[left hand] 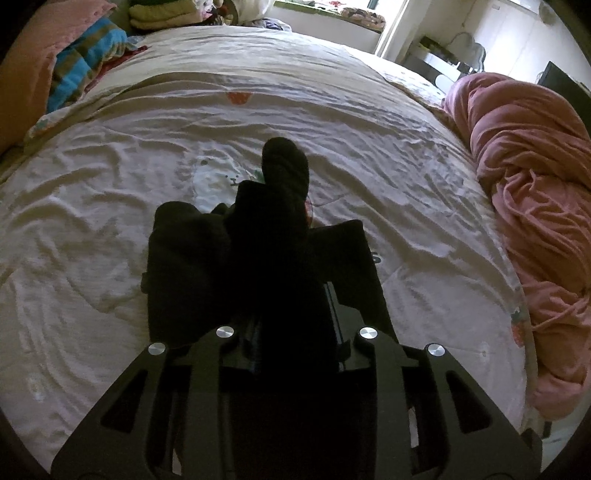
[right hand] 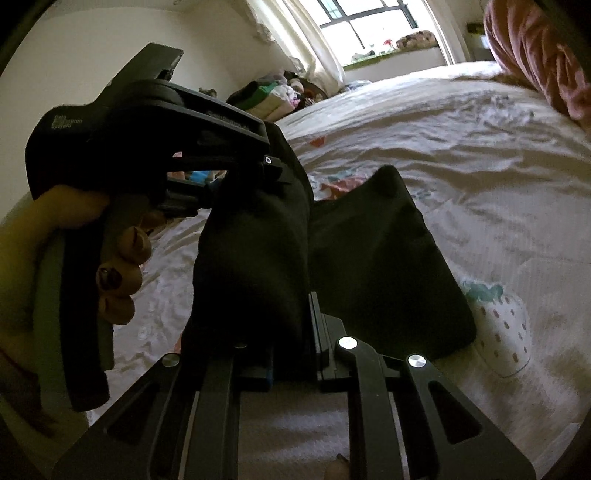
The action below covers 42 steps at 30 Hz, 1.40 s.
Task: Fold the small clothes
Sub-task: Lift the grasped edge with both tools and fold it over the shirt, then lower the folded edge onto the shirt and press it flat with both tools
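Observation:
A small black garment (left hand: 258, 236) hangs bunched between both grippers above the white printed bed sheet (left hand: 110, 184). My left gripper (left hand: 284, 295) is shut on the garment's cloth, which drapes over and hides its fingers. In the right wrist view my right gripper (right hand: 291, 317) is shut on the same black garment (right hand: 369, 258), whose loose part spreads down to the right onto the sheet (right hand: 480, 184). The left gripper's body (right hand: 147, 129), held by a hand (right hand: 118, 273), is close at the left, its tip in the cloth.
A pink quilt (left hand: 535, 192) is heaped along the bed's right side. A striped blanket (left hand: 77, 70) and folded clothes (left hand: 166, 14) lie at the far left. More clothes (right hand: 273, 96) are piled by the window wall.

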Tool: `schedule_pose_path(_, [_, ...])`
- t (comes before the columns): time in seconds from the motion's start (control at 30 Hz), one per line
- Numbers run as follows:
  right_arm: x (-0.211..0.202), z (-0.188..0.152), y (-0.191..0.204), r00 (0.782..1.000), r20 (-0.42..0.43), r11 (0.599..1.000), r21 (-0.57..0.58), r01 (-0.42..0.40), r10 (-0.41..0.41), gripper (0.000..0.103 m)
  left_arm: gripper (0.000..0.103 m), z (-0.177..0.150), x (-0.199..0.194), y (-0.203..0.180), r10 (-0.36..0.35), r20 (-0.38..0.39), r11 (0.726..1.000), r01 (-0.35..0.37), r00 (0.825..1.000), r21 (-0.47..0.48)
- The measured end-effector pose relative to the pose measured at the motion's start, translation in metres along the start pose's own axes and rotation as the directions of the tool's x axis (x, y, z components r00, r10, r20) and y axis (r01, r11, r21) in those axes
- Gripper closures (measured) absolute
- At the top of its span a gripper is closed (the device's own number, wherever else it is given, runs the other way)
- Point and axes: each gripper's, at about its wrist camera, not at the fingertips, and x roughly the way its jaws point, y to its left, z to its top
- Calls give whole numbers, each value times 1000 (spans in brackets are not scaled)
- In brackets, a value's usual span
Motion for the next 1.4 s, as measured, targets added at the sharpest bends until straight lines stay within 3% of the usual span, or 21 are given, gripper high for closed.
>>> schedule_pose_path(0.27, [0,-4,-16,999,-35,996,87,-24,28,84,73,3,18,-12,2,-37,1000,-1,999,16])
schedule_pose_path(0.47, [0,-8,-28,997,-62,988,152,-37,47,75,60,5,32,-16,-15,-65,1000,16,998,7])
schedule_pose_path(0.6, [-2,-12,-39,995,-86,979,200,-42,60,70,46,7,40,-12,-65,-79,997,62,995,-37])
schedule_pose_path(0.83, [-8,-13,-45,990,-108,971,229,-63,89,60,38,5,30,-9,-146,-42,987,142,988,-78])
schedule_pose_path(0.87, [-10,-12,-46,988,-114,968,237,-78,108,57,38,5,28,-7,-143,-41,987,140,989,-80])
schedule_pose_path(0.93, [-11,-8,-48,981,-122,960,255,-113,148,41,38,5,21,-5,-128,-28,989,126,991,-74])
schedule_pose_path(1.03, [-17,0,-51,966,-135,944,279,-176,220,33,38,2,5,7,-93,25,993,95,995,-69])
schedule_pose_path(1.2, [-23,27,-61,955,-166,937,294,-188,244,32,38,-20,-16,26,3,79,999,0,997,-36])
schedule_pose_path(1.3, [-30,58,-66,979,-136,965,234,-118,153,32,38,-38,-19,31,40,95,999,-39,995,-9])
schedule_pose_path(1.4, [-24,84,-58,983,-153,987,144,-77,99,41,38,-50,-17,35,63,93,998,-63,994,3])
